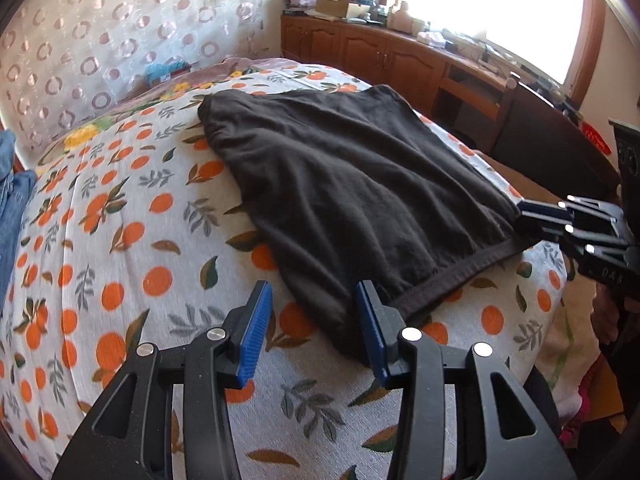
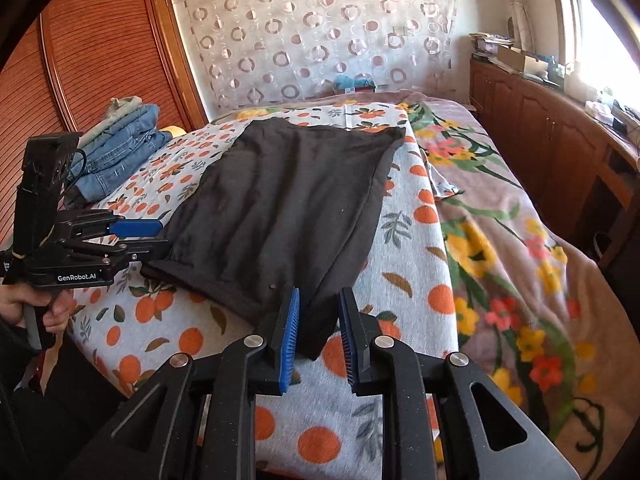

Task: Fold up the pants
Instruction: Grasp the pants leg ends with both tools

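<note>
Dark brown pants (image 1: 352,184), folded into a broad flat panel, lie on the orange-print sheet (image 1: 120,240) of a bed. Their banded edge runs along the near side. My left gripper (image 1: 314,292) stands open at the near left corner, and its blue pads are apart and not pressing the cloth. In the right wrist view the pants (image 2: 288,208) reach down to my right gripper (image 2: 320,300). A corner of cloth lies in the gap between its pads, and neither pad presses on it. The left gripper (image 2: 160,236) shows there at the pants' left corner.
A stack of folded jeans (image 2: 120,152) sits at the bed's far left. A floral blanket (image 2: 500,220) covers the right side. Wooden cabinets (image 1: 380,52) with clutter run under the window, and a wardrobe (image 2: 80,60) stands left. A person's hand (image 2: 40,308) grips the left handle.
</note>
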Motion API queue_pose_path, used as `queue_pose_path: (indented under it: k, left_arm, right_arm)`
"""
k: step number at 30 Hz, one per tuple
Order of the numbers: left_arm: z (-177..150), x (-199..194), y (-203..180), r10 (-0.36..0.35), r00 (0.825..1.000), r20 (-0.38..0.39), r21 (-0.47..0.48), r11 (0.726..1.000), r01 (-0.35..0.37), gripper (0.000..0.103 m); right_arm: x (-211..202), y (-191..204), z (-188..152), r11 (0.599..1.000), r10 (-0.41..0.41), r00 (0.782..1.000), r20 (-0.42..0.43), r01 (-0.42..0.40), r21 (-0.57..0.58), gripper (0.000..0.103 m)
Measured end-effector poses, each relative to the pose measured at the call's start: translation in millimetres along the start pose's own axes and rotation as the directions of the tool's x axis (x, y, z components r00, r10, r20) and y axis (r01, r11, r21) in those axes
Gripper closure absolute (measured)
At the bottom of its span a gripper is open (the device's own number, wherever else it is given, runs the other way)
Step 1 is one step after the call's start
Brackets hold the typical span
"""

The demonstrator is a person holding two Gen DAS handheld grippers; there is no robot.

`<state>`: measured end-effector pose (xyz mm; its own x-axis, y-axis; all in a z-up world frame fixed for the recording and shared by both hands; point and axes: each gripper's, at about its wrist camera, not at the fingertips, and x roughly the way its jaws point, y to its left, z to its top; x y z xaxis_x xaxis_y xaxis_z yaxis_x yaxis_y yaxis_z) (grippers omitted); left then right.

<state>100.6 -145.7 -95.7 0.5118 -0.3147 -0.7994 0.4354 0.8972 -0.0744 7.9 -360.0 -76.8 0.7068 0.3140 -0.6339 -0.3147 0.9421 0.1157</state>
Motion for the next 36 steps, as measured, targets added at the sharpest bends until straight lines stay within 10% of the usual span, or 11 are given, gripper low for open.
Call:
queue_pose_path:
  k: [16,36]
  left_arm:
    - [-12.8,-7.7,-3.2,0.023,0.999,0.048,-0.028,0.999,-0.022,0.058]
    - [-28.6,-19.1,-14.6,-0.063,0.995,0.073,-0.056,0.996,0.067,0.075]
  right_arm:
    - [4.1,5.1,-9.6,1.0,0.014,1.0,-0.015,-0.013,0.027,0.068]
    - [6.5,7.4,-11.0,1.0,-0.01,1.0,-0.003,0.01,-0.002,0.079]
